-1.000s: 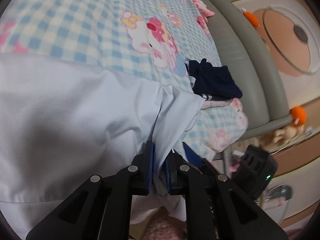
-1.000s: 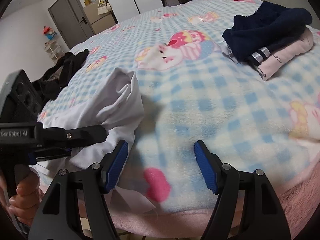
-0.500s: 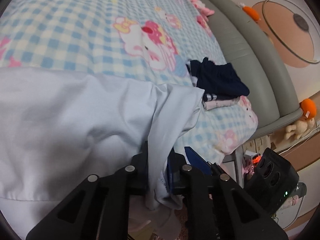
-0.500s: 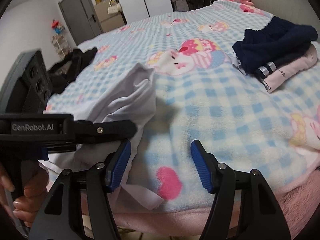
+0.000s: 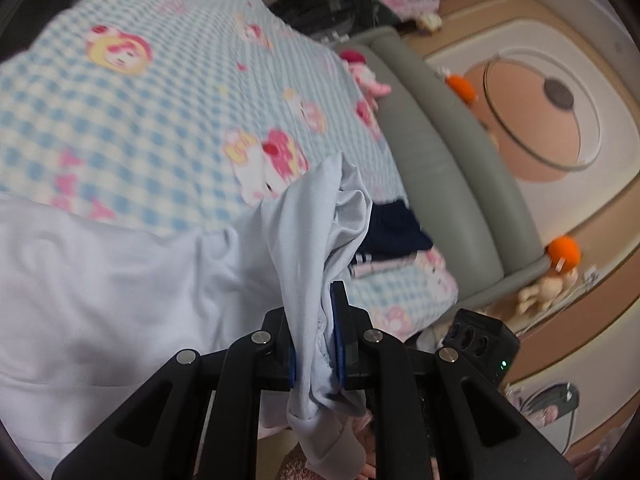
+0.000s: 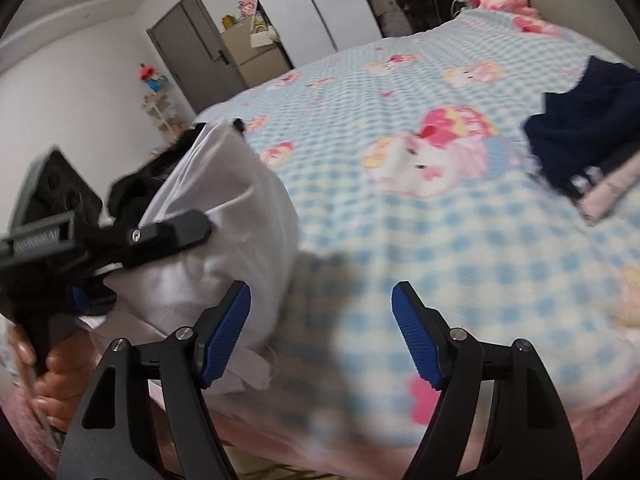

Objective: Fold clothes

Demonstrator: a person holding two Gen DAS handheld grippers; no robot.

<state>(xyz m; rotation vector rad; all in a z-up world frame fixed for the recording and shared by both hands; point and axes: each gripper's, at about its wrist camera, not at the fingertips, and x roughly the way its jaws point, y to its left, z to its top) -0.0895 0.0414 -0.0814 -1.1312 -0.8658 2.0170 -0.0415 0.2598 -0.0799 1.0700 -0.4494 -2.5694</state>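
Observation:
A pale blue-white shirt point(image 5: 100, 280) lies on the checked bed blanket point(image 5: 140, 120). My left gripper point(image 5: 316, 344) is shut on a bunched edge of the shirt and holds it lifted off the bed; the fabric stands up in a peak. In the right wrist view the shirt point(image 6: 232, 216) rises at the left with the left gripper point(image 6: 92, 280) clamped on it. My right gripper point(image 6: 320, 320) is open and empty, just right of the lifted shirt, above the blanket point(image 6: 460, 240) near the bed's front edge.
A folded stack, navy garment on top of a pink one, sits on the bed point(image 6: 588, 148), also seen past the shirt point(image 5: 396, 236). Dark clothes point(image 6: 152, 172) lie at the bed's far left. A grey padded headboard point(image 5: 452, 168) runs along the bed.
My left gripper has lifted the held shirt edge up and toward the bed's middle, so the fabric now stands taller. My right gripper stays open and has shifted slightly.

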